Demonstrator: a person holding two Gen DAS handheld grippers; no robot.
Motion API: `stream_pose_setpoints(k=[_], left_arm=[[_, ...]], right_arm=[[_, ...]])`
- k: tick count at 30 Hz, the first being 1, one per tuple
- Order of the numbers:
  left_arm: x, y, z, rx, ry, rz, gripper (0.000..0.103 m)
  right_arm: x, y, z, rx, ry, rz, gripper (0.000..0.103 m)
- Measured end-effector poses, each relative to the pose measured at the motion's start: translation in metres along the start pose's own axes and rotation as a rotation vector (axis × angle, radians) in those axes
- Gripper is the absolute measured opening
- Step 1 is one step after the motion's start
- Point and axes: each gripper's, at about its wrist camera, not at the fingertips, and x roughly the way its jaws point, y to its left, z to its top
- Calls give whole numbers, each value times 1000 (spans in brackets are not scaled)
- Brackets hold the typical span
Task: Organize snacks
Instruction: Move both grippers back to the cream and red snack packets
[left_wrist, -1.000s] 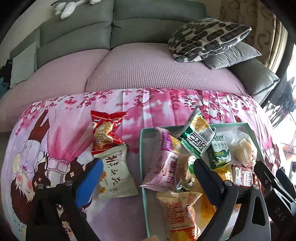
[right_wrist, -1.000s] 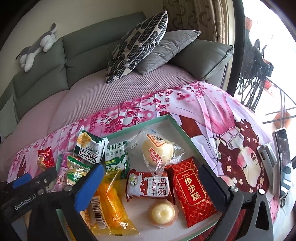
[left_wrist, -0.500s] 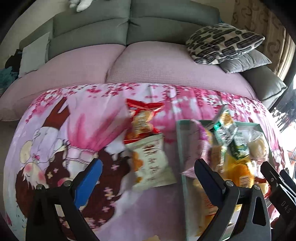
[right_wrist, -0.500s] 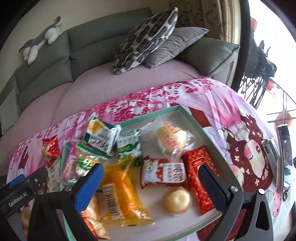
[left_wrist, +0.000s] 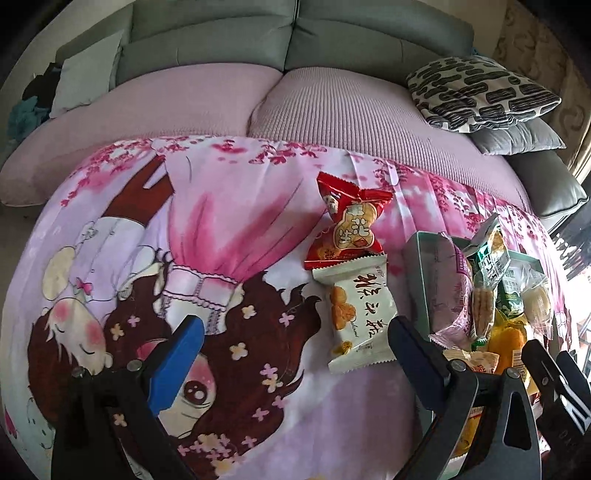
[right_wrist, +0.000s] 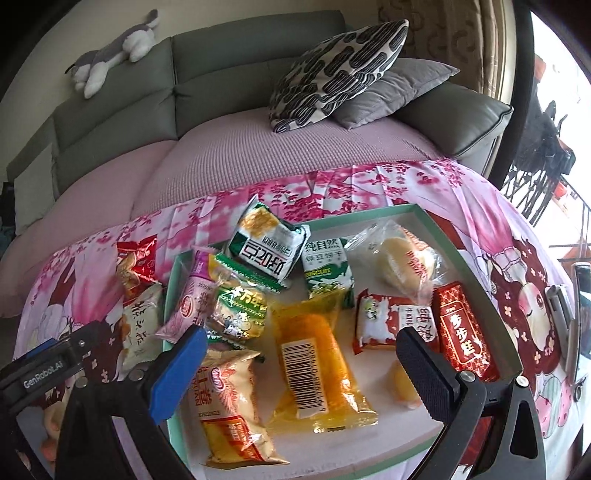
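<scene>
A green-rimmed tray (right_wrist: 476, 273) holds several snack packets, among them a yellow-orange pack (right_wrist: 317, 358) and a red box (right_wrist: 463, 330). Two packets lie on the pink cloth left of the tray: a red one (left_wrist: 347, 221) and a white one (left_wrist: 360, 314) just below it. My left gripper (left_wrist: 295, 341) is open above the cloth, and the white packet lies just beyond its right finger. My right gripper (right_wrist: 301, 352) is open over the tray's near half, holding nothing. In the left wrist view the tray (left_wrist: 419, 280) shows at the right edge.
A pink patterned cloth (left_wrist: 221, 221) covers the table. Behind it stands a grey sofa (right_wrist: 240, 74) with a patterned pillow (right_wrist: 340, 66) and a plush toy (right_wrist: 110, 62). A phone-like device (right_wrist: 583, 302) lies at the cloth's right edge.
My left gripper has swung left, off the tray and toward the two loose packets on the cloth. My right gripper has shifted slightly left over the tray. Both stay open.
</scene>
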Motion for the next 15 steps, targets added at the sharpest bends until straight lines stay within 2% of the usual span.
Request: stream_pose_setpoints(k=[15], left_arm=[[38, -33, 15, 39, 51, -17, 98]], right_arm=[[20, -9, 3, 15, 19, -18, 103]])
